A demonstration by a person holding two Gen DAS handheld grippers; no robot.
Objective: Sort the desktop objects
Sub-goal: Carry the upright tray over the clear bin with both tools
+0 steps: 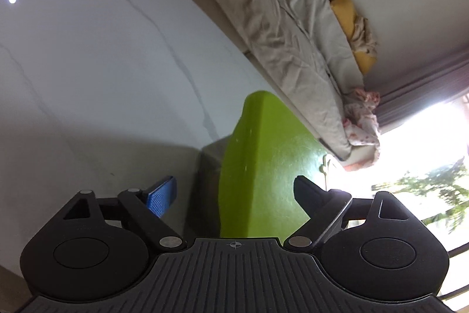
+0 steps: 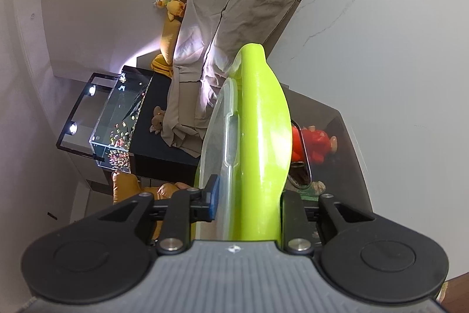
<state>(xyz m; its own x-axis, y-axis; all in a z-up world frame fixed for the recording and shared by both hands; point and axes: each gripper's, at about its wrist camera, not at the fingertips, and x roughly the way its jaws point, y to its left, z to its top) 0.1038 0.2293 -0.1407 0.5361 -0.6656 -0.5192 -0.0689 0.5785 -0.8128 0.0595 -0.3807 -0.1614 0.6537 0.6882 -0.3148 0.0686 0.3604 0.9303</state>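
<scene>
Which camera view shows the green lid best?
The right wrist view: the green lid runs edge-on between the right gripper's fingers, showing its clear rim. The left wrist view shows only one broad green face, between the open left gripper's fingers.

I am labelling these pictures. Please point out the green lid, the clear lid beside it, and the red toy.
green lid [image 2: 261, 143]: right wrist view, on its broad green face.
clear lid [image 2: 219, 131]: right wrist view, on its flat frosted panel.
red toy [image 2: 310, 143]: right wrist view, on its red body, behind the green lid.

Window [image 1: 425, 154] blown out (glare), edges warped, slight blur.
</scene>
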